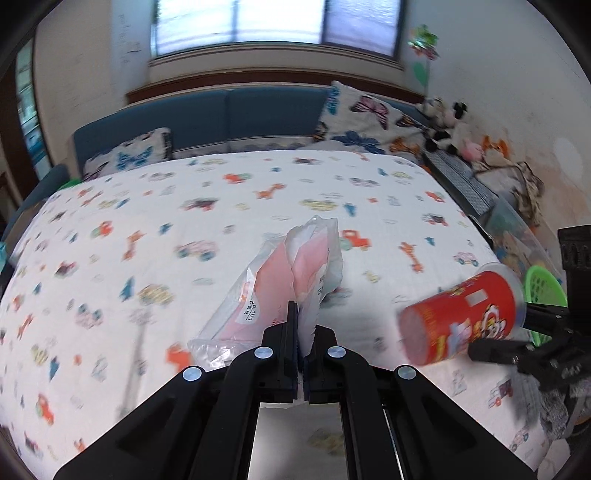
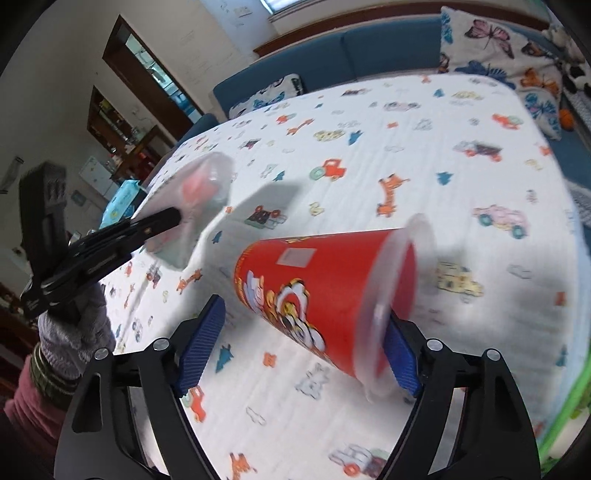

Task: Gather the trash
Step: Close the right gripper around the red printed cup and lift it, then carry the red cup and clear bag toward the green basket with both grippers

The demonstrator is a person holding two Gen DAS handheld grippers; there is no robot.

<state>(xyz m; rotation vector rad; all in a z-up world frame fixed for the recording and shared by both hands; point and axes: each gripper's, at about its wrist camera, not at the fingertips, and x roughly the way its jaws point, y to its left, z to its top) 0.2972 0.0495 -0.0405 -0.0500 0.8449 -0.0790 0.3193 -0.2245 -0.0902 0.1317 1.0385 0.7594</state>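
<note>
Bedroom, daylight through a window [image 1: 275, 22] above a blue headboard [image 1: 225, 122]. Bed [image 1: 155, 229] covered with a white sheet printed with cars and giraffes; butterfly pillows [image 1: 364, 118] at the head, soft toys [image 1: 448, 125] along the right wall, dark wooden doorway [image 2: 147, 74] on the far left.

Left gripper [image 1: 301, 332]: jaws clenched on a crumpled clear-and-pink plastic wrapper [image 1: 291, 280], held up off the sheet. Gloved hand [image 2: 74, 332] behind it in the right wrist view.

Right gripper [image 2: 295, 347]: jaws wide, straddling a red snack can [image 2: 321, 291] with a clear lid. The can is tilted, lid end against the right pad; the left pad stands clear. Both views blurred, so a firm grip is not confirmed.

Progress, as judged: wrapper collected, can being taken. Green basket [image 1: 543, 291] just off the bed's right edge is the likely drop point; nothing visibly deposited yet. No other trash seen on the sheet.
</note>
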